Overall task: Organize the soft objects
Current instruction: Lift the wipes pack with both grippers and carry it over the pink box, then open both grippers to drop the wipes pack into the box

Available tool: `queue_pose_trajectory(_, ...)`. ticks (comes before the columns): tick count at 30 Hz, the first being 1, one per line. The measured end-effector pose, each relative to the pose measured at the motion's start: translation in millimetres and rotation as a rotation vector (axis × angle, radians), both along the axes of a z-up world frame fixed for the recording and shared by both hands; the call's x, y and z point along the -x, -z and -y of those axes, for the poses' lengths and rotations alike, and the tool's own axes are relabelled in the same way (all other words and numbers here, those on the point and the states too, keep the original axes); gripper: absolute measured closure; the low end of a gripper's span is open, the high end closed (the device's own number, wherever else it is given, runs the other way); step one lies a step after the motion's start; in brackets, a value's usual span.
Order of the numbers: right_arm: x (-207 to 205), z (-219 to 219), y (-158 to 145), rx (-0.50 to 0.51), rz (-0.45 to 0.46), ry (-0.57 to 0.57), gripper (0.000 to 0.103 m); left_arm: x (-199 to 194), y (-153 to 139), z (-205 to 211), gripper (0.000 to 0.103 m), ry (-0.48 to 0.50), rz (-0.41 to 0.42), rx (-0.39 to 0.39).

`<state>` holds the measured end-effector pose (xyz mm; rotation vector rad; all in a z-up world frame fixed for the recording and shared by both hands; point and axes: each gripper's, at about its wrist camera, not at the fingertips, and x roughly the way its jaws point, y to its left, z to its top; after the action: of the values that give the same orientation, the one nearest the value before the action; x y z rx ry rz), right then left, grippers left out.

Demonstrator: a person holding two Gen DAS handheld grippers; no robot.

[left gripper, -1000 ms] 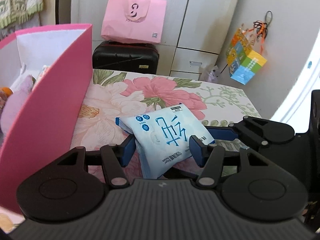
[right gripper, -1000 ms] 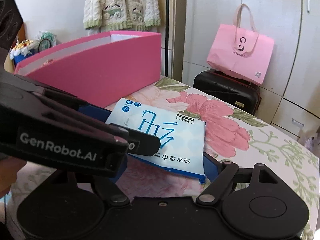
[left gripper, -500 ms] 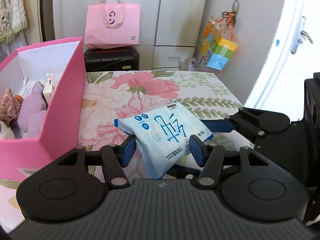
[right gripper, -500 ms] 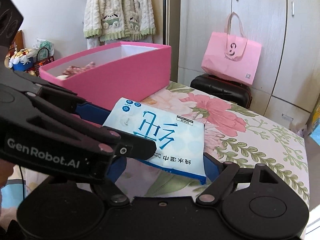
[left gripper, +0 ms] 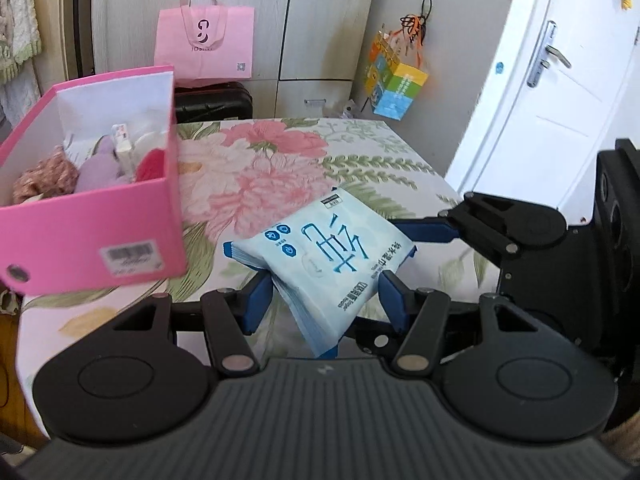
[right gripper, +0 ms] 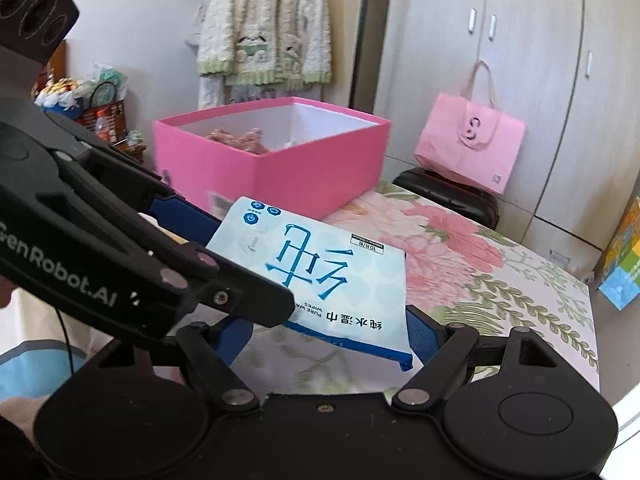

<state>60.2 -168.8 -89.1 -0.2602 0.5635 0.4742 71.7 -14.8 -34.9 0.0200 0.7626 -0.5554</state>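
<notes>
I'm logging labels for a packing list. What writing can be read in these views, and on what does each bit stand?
"PURE WATER WIPES", upside down, plus large blue Chinese characters: wipes pack.
"GenRobot.AI": side of the left gripper, seen in the right wrist view.
"10" on the pack's small black tag: rest blurred.
Barcode sticker on the pink box: unreadable.
Pink bag: logo, small text unreadable.

Both cameras sit just behind their own gripper fingers, tilted down over the flowered bedspread [left gripper: 280,168]. The left wrist view faces the wardrobe, with the pink box [left gripper: 92,236] at its left. The right wrist view looks leftward across the bed toward that box [right gripper: 280,168]. Both share the wipes pack [left gripper: 328,264] [right gripper: 320,272], close up, and the pink bag [left gripper: 204,44] [right gripper: 472,148].
</notes>
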Motion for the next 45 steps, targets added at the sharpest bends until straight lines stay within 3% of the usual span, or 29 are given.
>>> queue_pose_trajectory(9,33.6,-48.8,-31.2,0.011,0.079,-0.072,0.018,27.4,-37.5,-47.8,0.046,-0.015,0.050,-0.051)
queue_pose_trajectory(19,9.4,-89.3,-64.2,-0.032,0.130,-0.125,0.018,5.9,-72.8,-88.4,0.046,-0.081,0.116,-0.082)
queue_pose_trajectory(33,-95.9,-126.3,-78.5,-0.061,0.115,-0.128,0.018,-94.4,-73.3,-114.8,0.046,-0.173,0.178,-0.076)
queue_pose_trajectory(45,-187.7,-138.3,-60.3,-0.036,0.024,-0.131,0.018,-179.0,-45.5,-126.3,0.046,-0.215,0.092,-0.027)
